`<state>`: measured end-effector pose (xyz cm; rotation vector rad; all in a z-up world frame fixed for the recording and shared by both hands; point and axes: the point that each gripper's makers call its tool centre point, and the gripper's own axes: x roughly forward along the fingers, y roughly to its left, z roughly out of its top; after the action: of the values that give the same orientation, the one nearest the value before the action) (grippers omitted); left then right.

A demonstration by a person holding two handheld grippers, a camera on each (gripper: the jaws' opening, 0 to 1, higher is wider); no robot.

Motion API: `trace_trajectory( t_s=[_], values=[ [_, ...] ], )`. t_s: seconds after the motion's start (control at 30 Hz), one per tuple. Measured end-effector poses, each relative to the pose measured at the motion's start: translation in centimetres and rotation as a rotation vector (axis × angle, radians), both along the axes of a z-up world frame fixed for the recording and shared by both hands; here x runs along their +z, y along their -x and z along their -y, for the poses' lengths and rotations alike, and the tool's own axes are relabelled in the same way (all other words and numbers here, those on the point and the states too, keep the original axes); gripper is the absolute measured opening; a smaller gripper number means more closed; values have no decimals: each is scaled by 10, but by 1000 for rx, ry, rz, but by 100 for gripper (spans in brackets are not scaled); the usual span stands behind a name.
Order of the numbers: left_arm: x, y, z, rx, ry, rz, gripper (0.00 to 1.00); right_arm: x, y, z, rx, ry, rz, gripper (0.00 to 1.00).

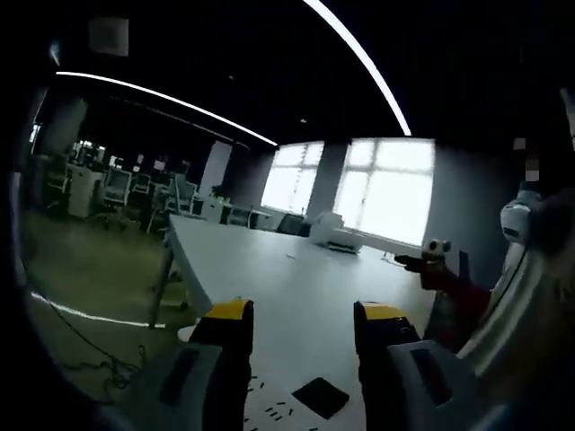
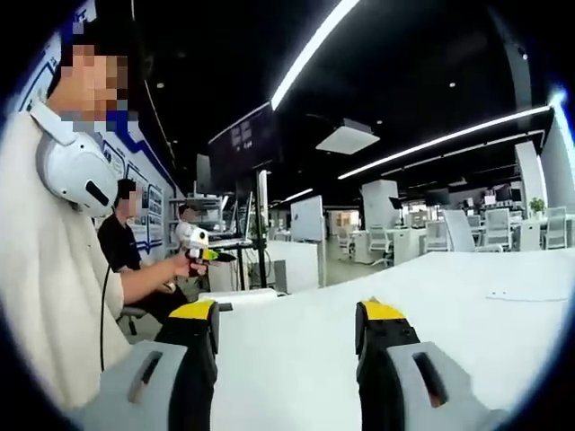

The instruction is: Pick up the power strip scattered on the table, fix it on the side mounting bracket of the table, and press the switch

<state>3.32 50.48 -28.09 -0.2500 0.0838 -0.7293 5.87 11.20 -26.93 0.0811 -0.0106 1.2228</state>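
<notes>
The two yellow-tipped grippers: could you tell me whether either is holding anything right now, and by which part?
Nothing is held: the left gripper and the right gripper both stand open above the white table.

A wide white flat-topped table [image 1: 296, 278] carries a low white boxy object [image 1: 337, 238] lying flat at its far end, too small to tell whether it is the power strip. In the right gripper view a long pale bar-shaped object [image 2: 241, 294] lies flat along the table's far edge, and a thin flat pale strip [image 2: 514, 294] rests on the tabletop well apart from it; which is the power strip cannot be told
</notes>
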Motion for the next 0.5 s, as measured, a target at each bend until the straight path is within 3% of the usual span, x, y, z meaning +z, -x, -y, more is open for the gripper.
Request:
trace_trajectory(
  t_s=[0.3,0.43,0.5],
  values=[
    [1,15,7,17,-24,22,50,-3,2,23,-28,1,4,58],
    [4,17,8,61,-40,46,51,-5,3,37,-59,8,5,58],
    [2,15,7,103,-82,56,51,-5,2,44,-81,6,3,57]
  ],
)
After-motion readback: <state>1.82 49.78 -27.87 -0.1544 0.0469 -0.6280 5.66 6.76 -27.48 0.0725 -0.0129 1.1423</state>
